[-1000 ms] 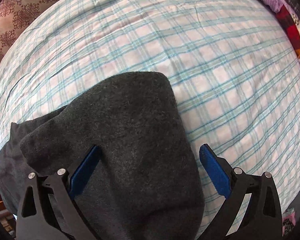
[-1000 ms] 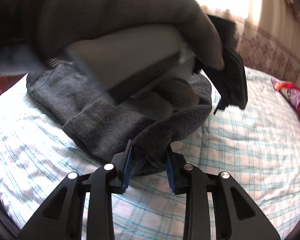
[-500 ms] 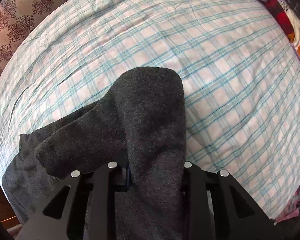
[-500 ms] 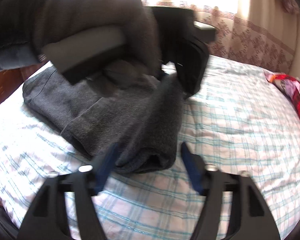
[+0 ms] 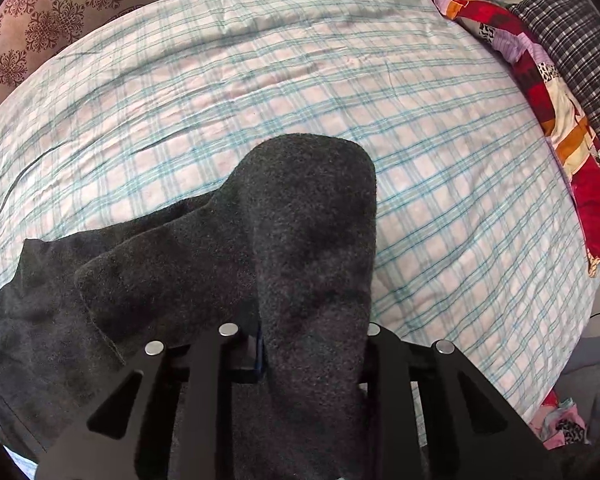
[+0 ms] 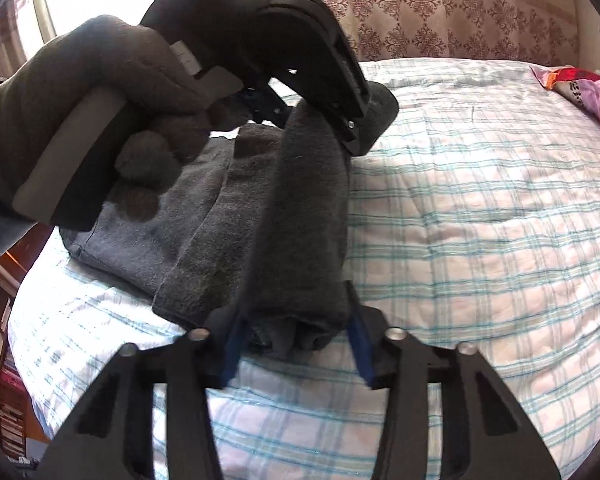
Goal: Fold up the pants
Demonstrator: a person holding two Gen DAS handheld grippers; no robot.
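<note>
The dark grey fleece pants [image 5: 204, 264] lie folded on the checked bed sheet [image 5: 440, 168]. A thick folded ridge of them rises between my two grippers. My left gripper [image 5: 312, 356] is shut on the far end of this ridge; its fingers are mostly hidden by cloth. It also shows in the right wrist view [image 6: 340, 120], held by a gloved hand [image 6: 112, 120]. My right gripper [image 6: 296, 348] is closed on the near end of the ridge [image 6: 300, 240], blue pads against both sides of the cloth.
A red patchwork pillow [image 5: 548, 100] and a dark checked pillow [image 5: 580, 44] lie at the right end of the bed. A patterned curtain [image 6: 440, 16] hangs behind. Bookshelves [image 6: 0, 360] stand low on the left. Bare sheet spreads to the right of the pants.
My left gripper closed on the folded ridge a second ago and has lifted it. My right gripper let go, opened wide, then closed again around the near end of the ridge.
</note>
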